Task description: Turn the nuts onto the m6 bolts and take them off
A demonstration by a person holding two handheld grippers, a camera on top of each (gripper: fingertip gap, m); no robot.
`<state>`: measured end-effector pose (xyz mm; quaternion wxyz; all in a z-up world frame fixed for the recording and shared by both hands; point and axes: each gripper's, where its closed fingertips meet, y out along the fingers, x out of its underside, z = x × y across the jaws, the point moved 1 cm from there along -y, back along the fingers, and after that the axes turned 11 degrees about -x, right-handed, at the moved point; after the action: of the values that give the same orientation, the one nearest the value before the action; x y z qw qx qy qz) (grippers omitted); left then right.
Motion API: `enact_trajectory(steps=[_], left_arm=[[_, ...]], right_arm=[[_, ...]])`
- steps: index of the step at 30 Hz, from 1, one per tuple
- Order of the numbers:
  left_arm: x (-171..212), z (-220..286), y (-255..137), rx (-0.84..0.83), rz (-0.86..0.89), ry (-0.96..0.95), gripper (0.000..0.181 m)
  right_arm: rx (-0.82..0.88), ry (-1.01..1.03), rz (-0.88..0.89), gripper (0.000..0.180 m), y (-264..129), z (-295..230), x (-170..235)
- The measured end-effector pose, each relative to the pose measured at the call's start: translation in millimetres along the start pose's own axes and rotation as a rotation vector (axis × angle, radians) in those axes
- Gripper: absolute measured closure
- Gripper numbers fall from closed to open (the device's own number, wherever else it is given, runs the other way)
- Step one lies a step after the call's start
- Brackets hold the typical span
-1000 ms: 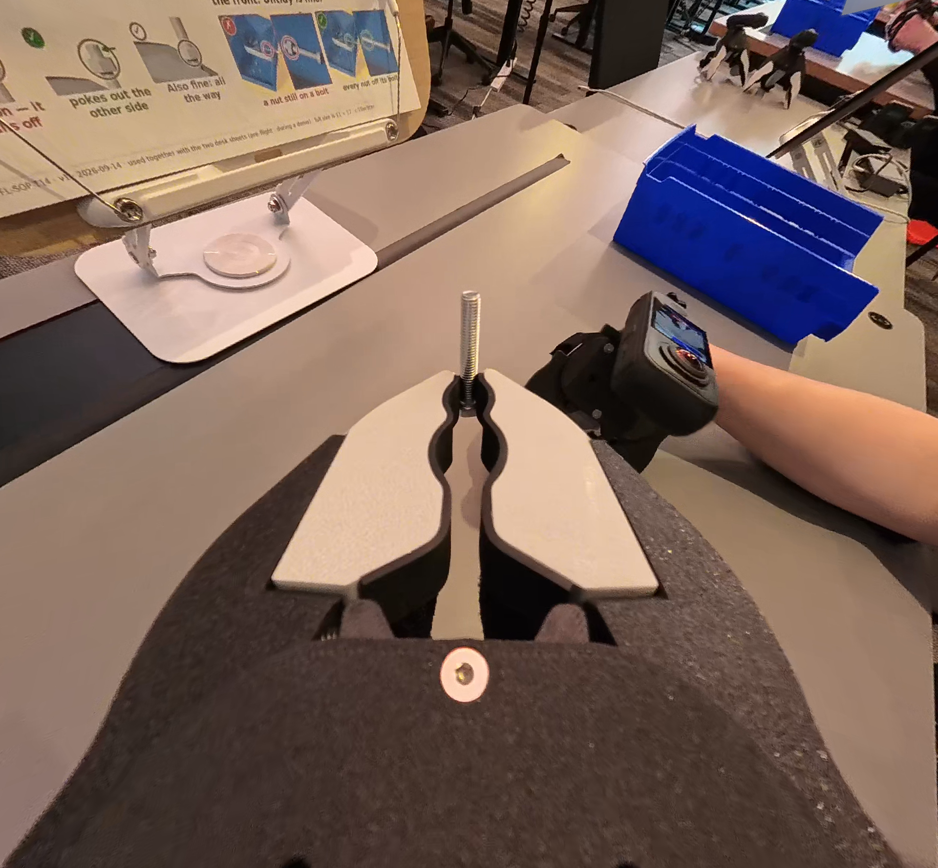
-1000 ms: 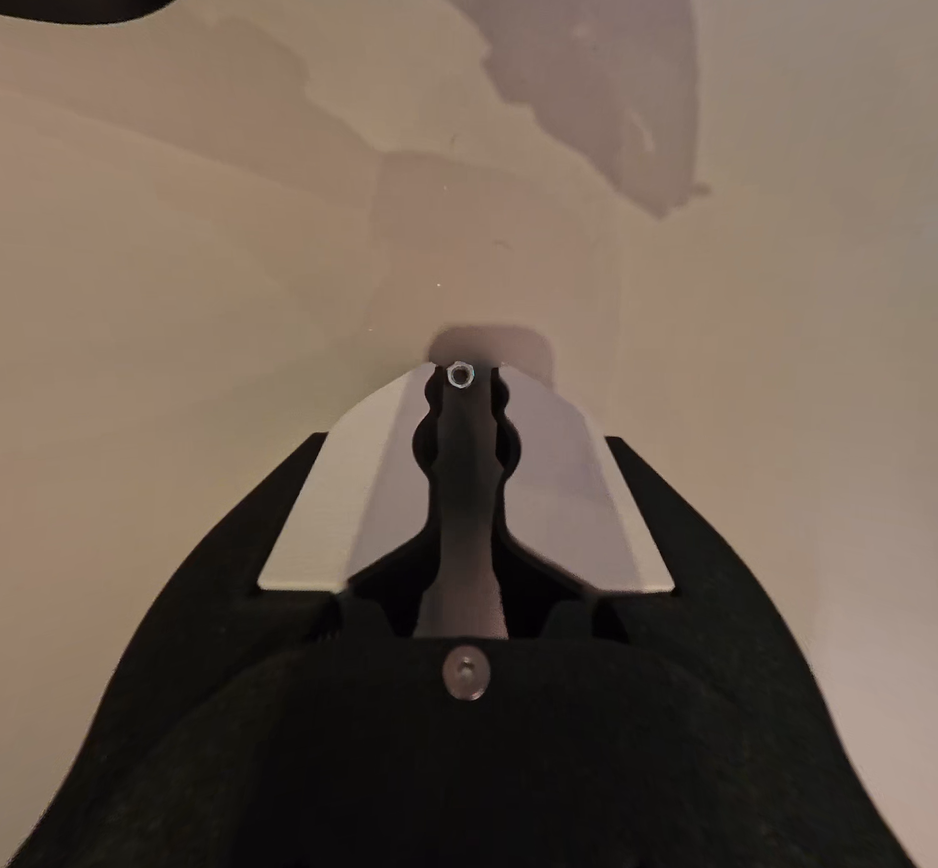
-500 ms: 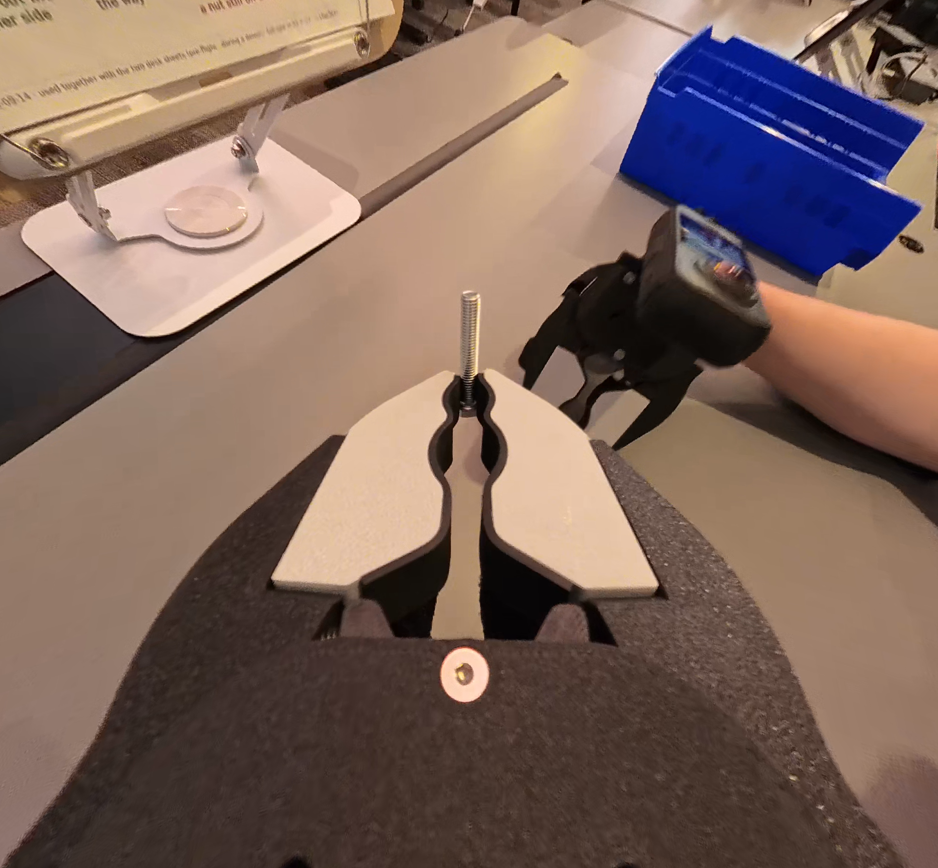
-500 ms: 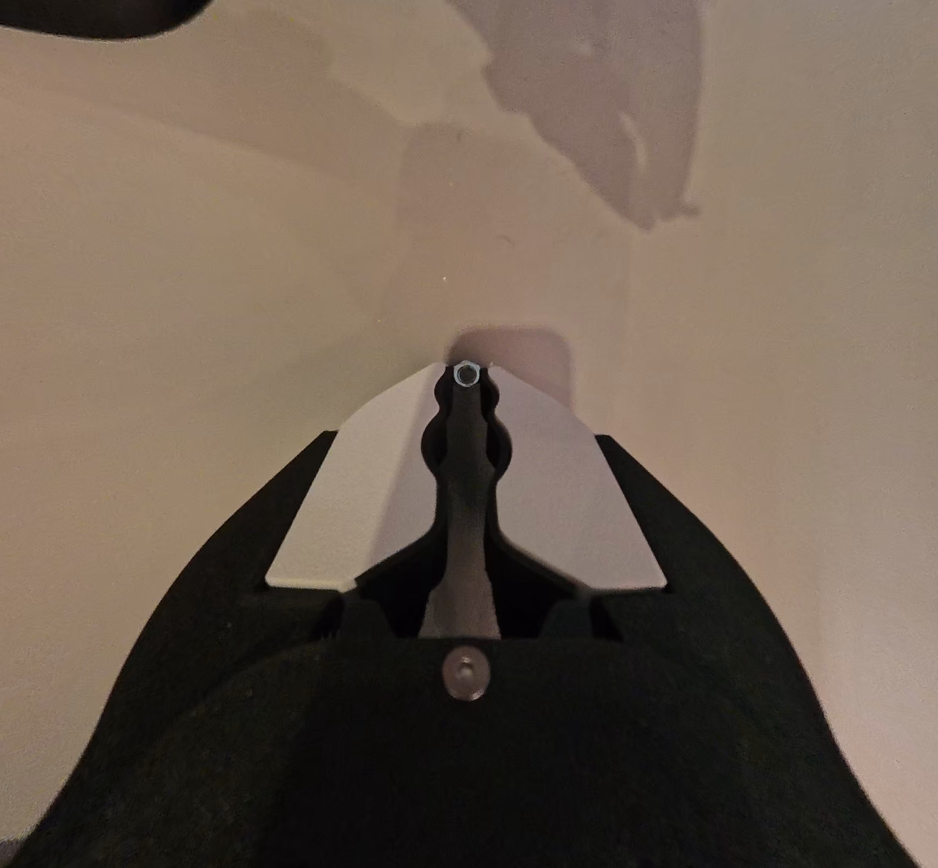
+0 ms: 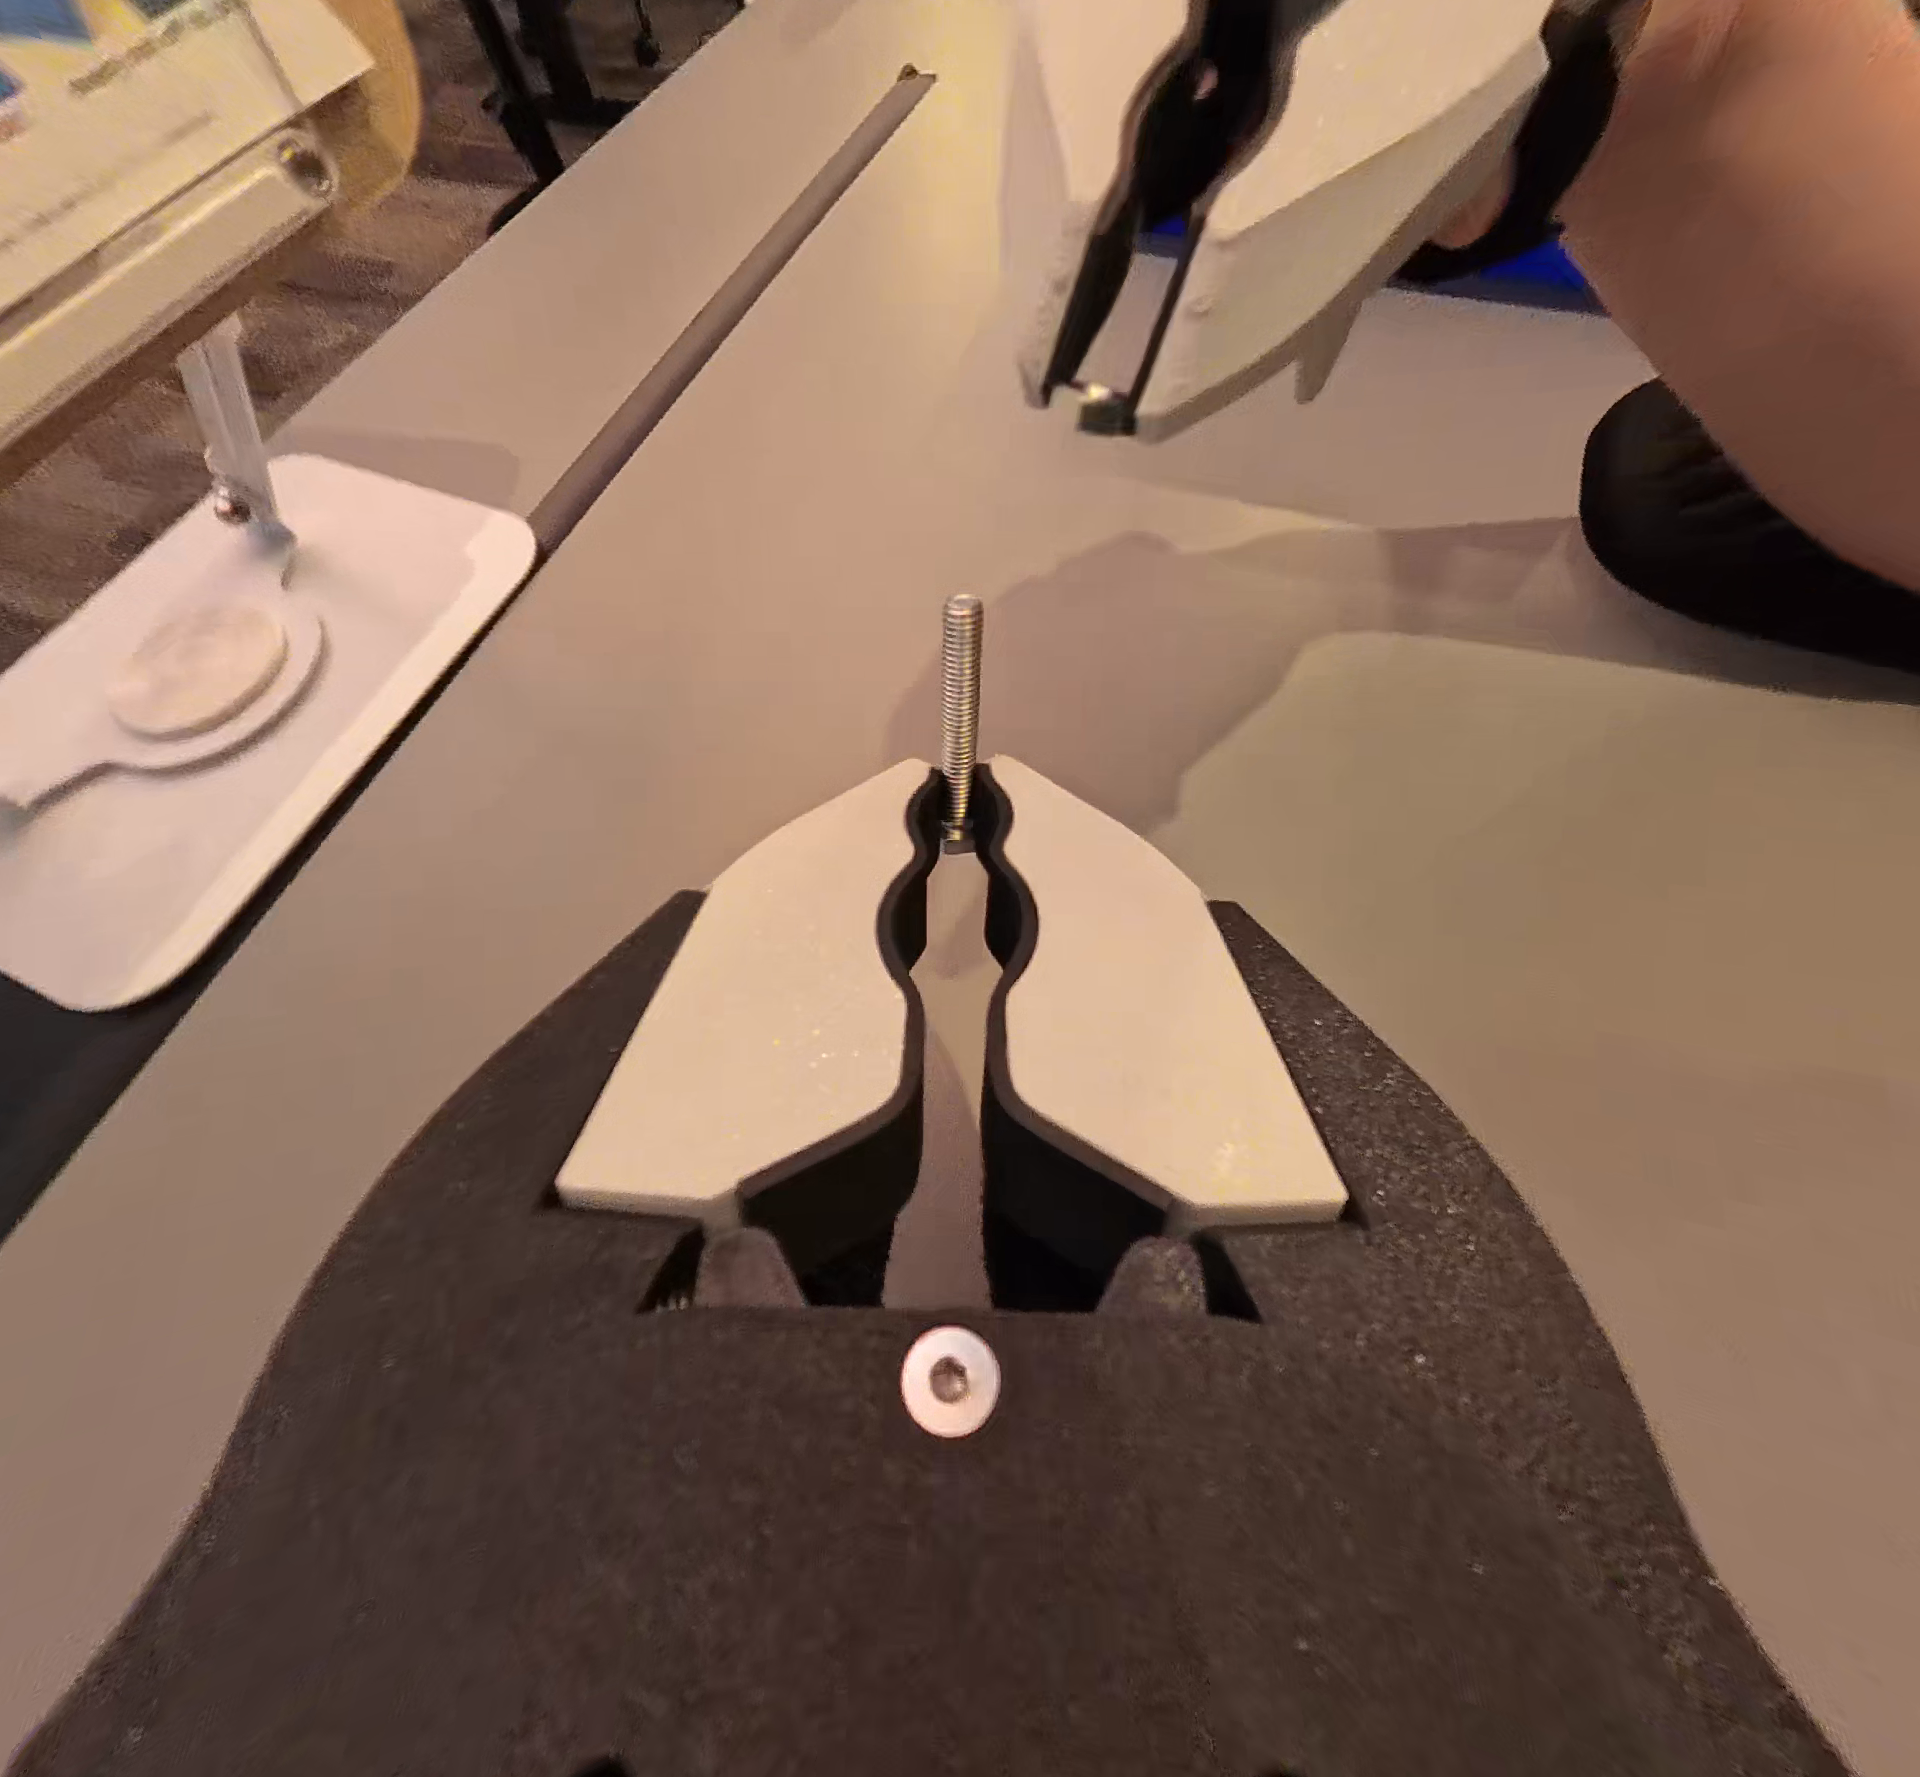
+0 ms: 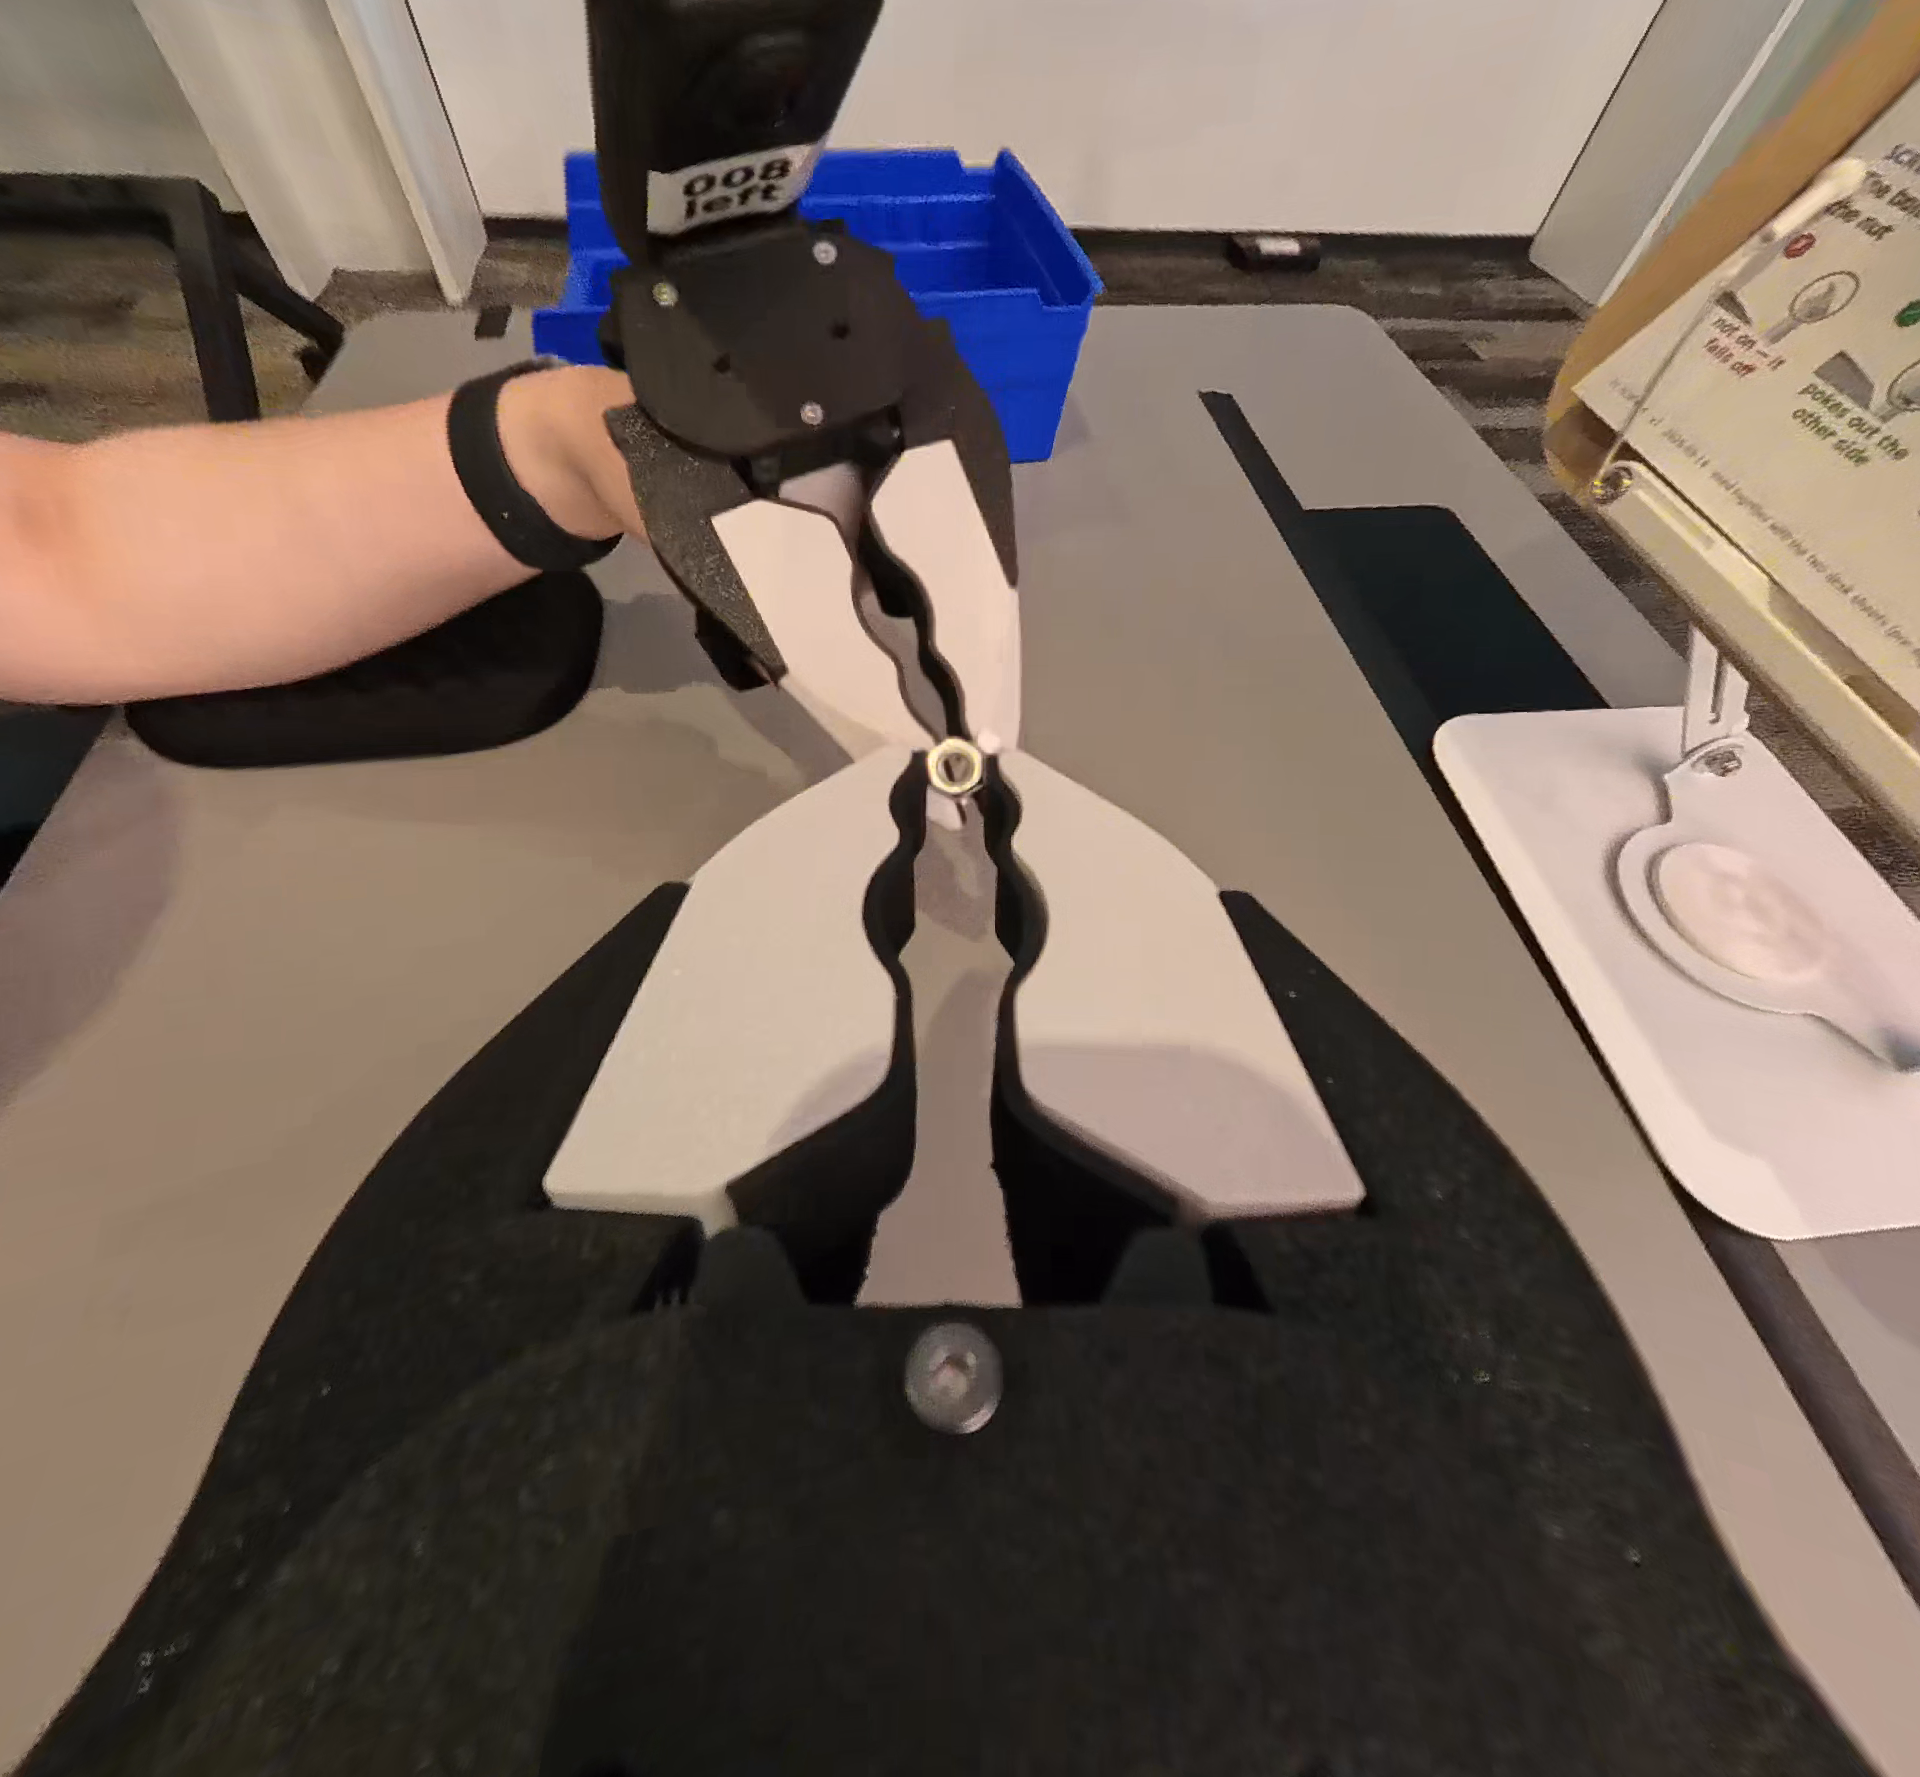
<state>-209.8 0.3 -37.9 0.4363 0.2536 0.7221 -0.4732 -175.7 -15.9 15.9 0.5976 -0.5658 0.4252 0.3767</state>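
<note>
My left gripper (image 5: 958,797) is shut on a silver bolt (image 5: 960,688), whose threaded shaft points forward past the tips. My right gripper (image 6: 956,777) is shut on a small silver hex nut (image 6: 956,768) held at its tips with the hole facing me. In the left wrist view the right gripper (image 5: 1101,402) hangs above and to the right of the bolt, tips down, with the nut (image 5: 1099,397) between them. In the right wrist view the left gripper (image 6: 971,735) points its tips at the nut; the bolt is hidden behind the nut.
Grey table (image 5: 1455,1000) with a dark slot (image 5: 727,293). An instruction board (image 5: 125,117) stands on a white base plate (image 5: 270,719); it also shows in the right wrist view (image 6: 1766,325). A blue bin (image 6: 966,293) stands behind the left gripper. A person's forearm (image 6: 229,564) rests on a black pad (image 6: 364,688). One gripper's finger ends stand about 7 cm off the other's. From the left gripper's tips to the white base plate (image 5: 270,719) is close to 30 cm.
My right gripper lifted off the table with the nut and swung up to face the left gripper. The left gripper tilted down, still holding the bolt.
</note>
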Motion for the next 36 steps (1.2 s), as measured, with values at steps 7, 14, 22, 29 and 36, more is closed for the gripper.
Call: enact_trajectory(steps=[7,14,22,29,36], left_arm=[[-14.1,23.6,6.1,0.024,0.082,0.114,0.176],[-16.9,30.1,2.6,0.035,0.085,0.159,0.176],[-17.8,31.3,4.2,0.009,0.074,0.184,0.176],[-27.2,7.5,1.8,-0.174,0.055,0.138,0.176],[-32.8,-9.4,-2.7,-0.321,0.007,0.059,0.176]], right_arm=[[-0.002,-0.093,-0.13,0.17,-0.8,-9.1,10.2],[-0.024,-0.145,-0.148,0.17,0.1,-16.7,8.6],[-0.023,-0.134,-0.154,0.17,-2.3,-16.6,10.2],[0.052,0.07,-0.004,0.17,1.6,3.2,-5.3],[0.159,0.192,0.097,0.17,4.7,17.7,-15.3]])
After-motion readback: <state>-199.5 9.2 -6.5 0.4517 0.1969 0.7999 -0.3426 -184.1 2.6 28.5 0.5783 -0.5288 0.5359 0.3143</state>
